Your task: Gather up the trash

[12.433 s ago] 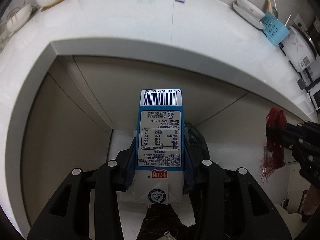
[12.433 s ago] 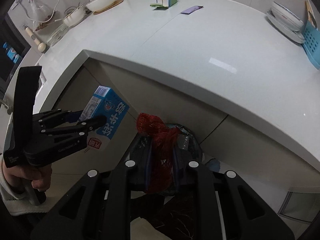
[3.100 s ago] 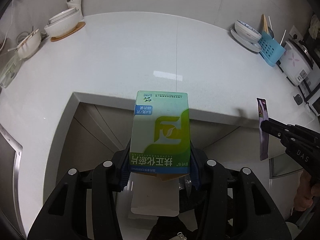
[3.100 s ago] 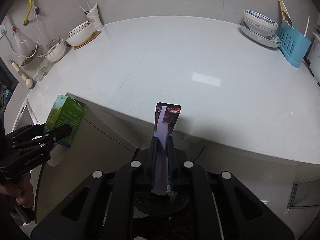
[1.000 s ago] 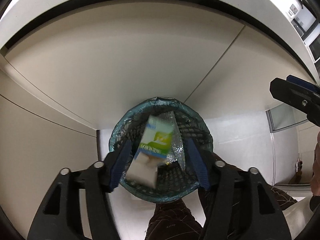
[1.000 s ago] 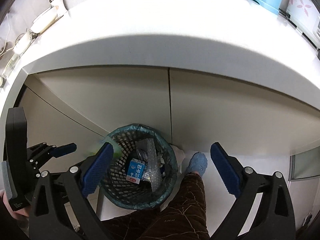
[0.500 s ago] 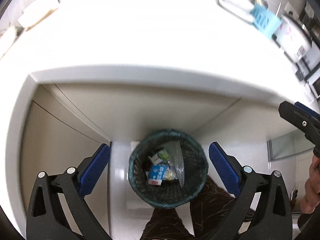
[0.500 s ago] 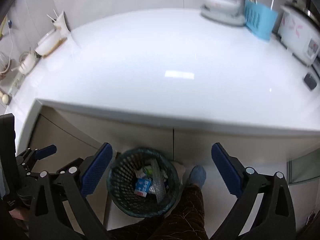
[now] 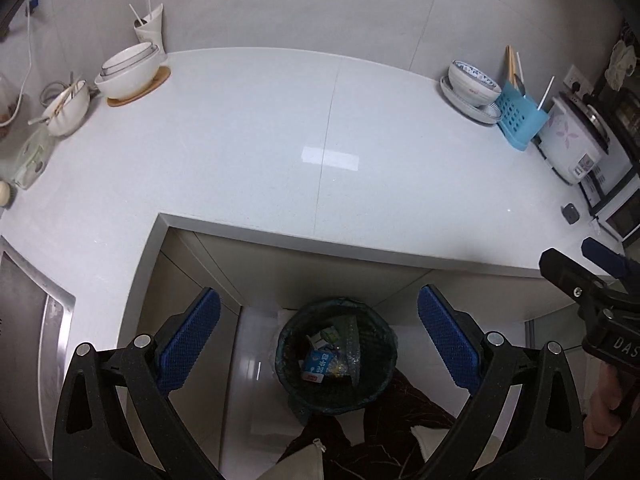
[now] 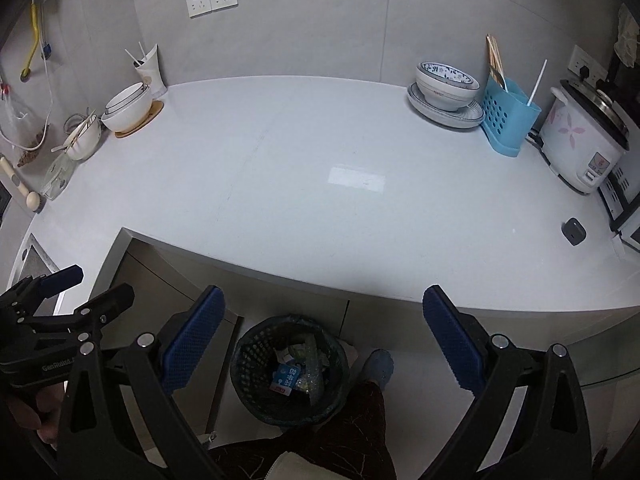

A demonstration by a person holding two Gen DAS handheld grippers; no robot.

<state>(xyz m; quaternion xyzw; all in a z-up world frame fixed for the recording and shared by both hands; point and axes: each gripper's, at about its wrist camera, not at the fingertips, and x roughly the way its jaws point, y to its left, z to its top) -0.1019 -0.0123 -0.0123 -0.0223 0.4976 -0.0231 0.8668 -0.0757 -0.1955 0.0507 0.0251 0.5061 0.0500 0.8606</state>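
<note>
A dark mesh trash bin (image 9: 376,380) (image 10: 256,392) stands on the floor under the counter edge. Inside lie a blue milk carton (image 9: 318,364) (image 10: 287,378), a green box (image 9: 332,334) and crumpled clear plastic. My left gripper (image 9: 320,336) is open and empty, held high above the bin; it also shows in the right wrist view (image 10: 72,292). My right gripper (image 10: 322,336) is open and empty above the bin; it shows at the right of the left wrist view (image 9: 592,264).
The white counter (image 9: 280,140) carries white bowls on a wooden mat (image 9: 128,72) at back left. A bowl on a plate (image 10: 444,88), a blue utensil holder (image 10: 508,120) and a rice cooker (image 10: 584,140) stand at back right. My legs are beside the bin.
The green box fell from my left gripper into the bin. Both grippers have risen and tilted up, so the whole counter is in view.
</note>
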